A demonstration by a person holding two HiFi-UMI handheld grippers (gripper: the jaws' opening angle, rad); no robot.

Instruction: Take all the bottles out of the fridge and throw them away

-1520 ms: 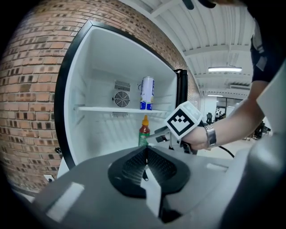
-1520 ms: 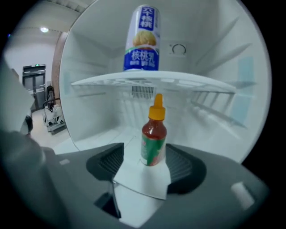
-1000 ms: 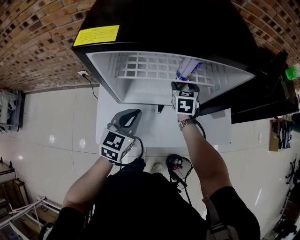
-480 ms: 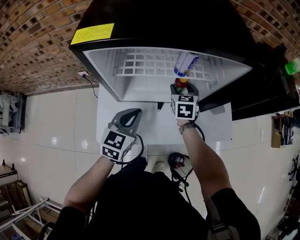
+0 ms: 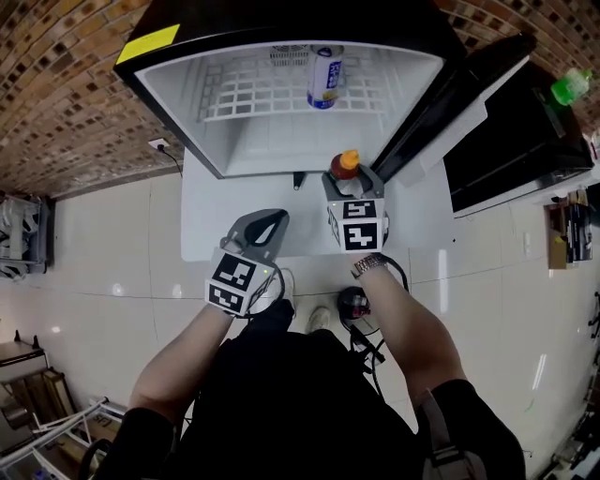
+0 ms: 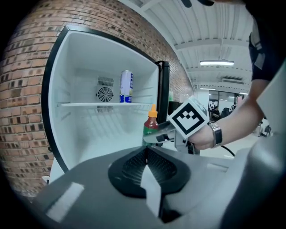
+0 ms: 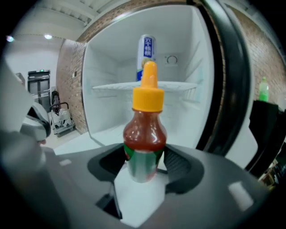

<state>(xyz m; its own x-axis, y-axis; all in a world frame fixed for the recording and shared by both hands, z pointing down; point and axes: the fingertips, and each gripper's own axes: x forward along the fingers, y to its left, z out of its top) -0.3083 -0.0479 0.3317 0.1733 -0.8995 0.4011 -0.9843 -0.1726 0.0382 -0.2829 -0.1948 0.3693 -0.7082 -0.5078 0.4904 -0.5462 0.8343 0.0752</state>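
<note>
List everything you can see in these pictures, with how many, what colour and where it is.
fridge: one, black outside, white inside, straight ahead, open
fridge door: one, black, swung open to the right
wire shelf: one, white, inside the fridge
tall bottle: one, white with blue label, upright on the wire shelf
sauce bottle: one, red with orange cap, outside the fridge, in the right gripper
green bottle: one, green, far right beyond the door
brick wall: one, brown, behind the fridge
floor: pale tiles, below
left gripper: one, grey, shut and empty, in front of the fridge
right gripper: one, grey, shut on the sauce bottle
</note>
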